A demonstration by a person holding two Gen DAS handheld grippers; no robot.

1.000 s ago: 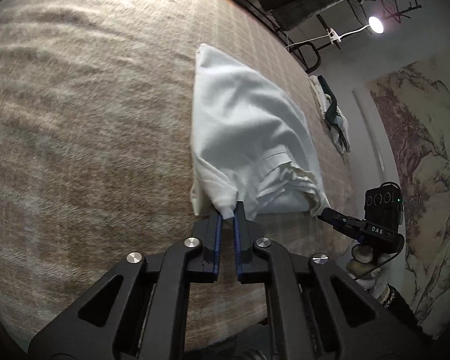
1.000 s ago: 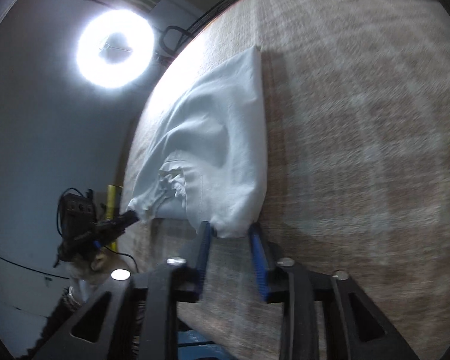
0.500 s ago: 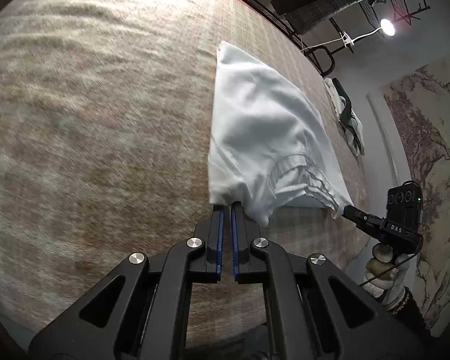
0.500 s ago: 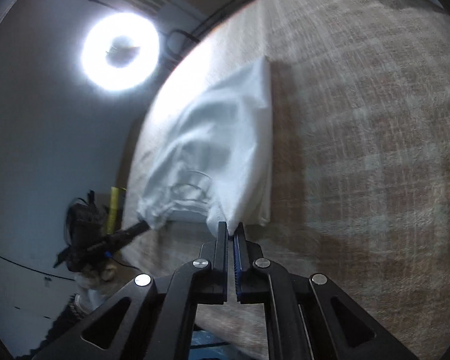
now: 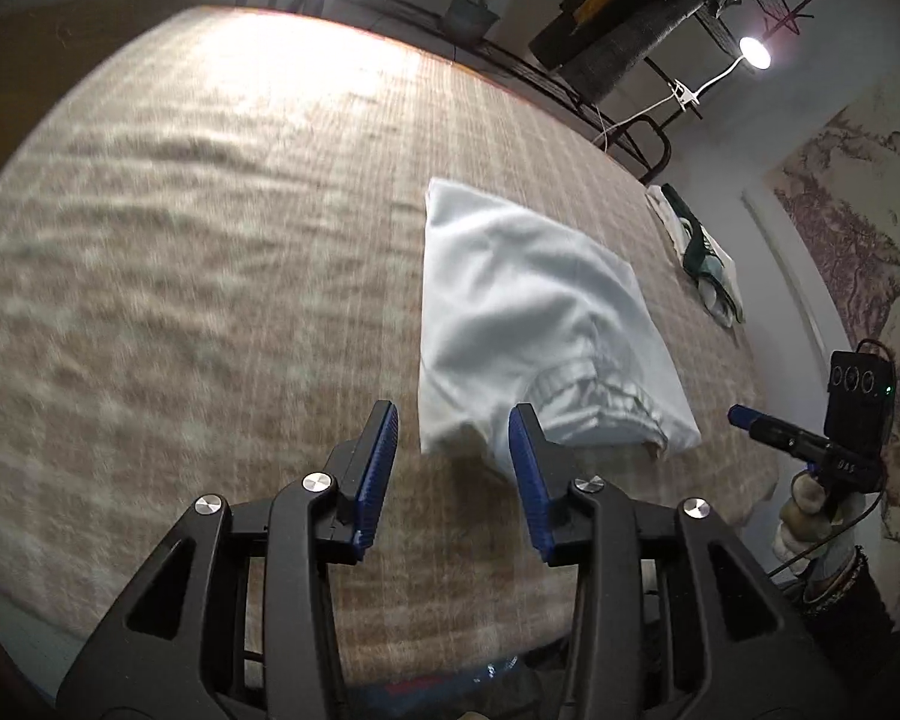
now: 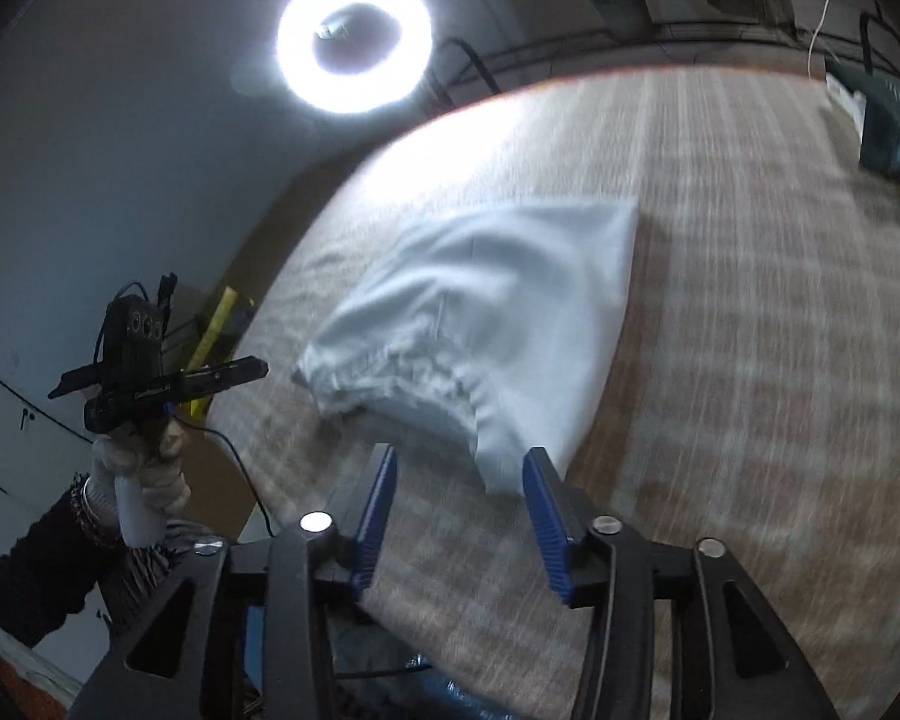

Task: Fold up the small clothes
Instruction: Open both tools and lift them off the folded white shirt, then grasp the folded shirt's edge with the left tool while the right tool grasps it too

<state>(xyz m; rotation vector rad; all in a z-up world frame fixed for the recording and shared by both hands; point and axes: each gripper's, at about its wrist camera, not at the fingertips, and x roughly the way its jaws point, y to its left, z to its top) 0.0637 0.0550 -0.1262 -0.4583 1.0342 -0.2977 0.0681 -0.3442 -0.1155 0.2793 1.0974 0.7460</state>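
Observation:
A small white garment point(image 5: 528, 312) with a gathered elastic waistband lies folded on the beige checked cloth point(image 5: 210, 276); it also shows in the right wrist view point(image 6: 498, 306). My left gripper point(image 5: 453, 450) is open and empty, just short of the garment's near left corner. My right gripper point(image 6: 459, 498) is open and empty, just short of its near right corner. Each gripper shows in the other's view, held off the near table edge: the right point(image 5: 810, 444) and the left point(image 6: 168, 384).
A green and white garment point(image 5: 699, 252) lies at the far right of the table, also in the right wrist view point(image 6: 888, 120). A ring light point(image 6: 354, 42) stands behind the table. A dark metal frame point(image 5: 570, 90) runs along the far edge.
Both grippers were shut on the garment's near corners half a second ago. Both have opened, let the garment down flat, and drawn back and up from it.

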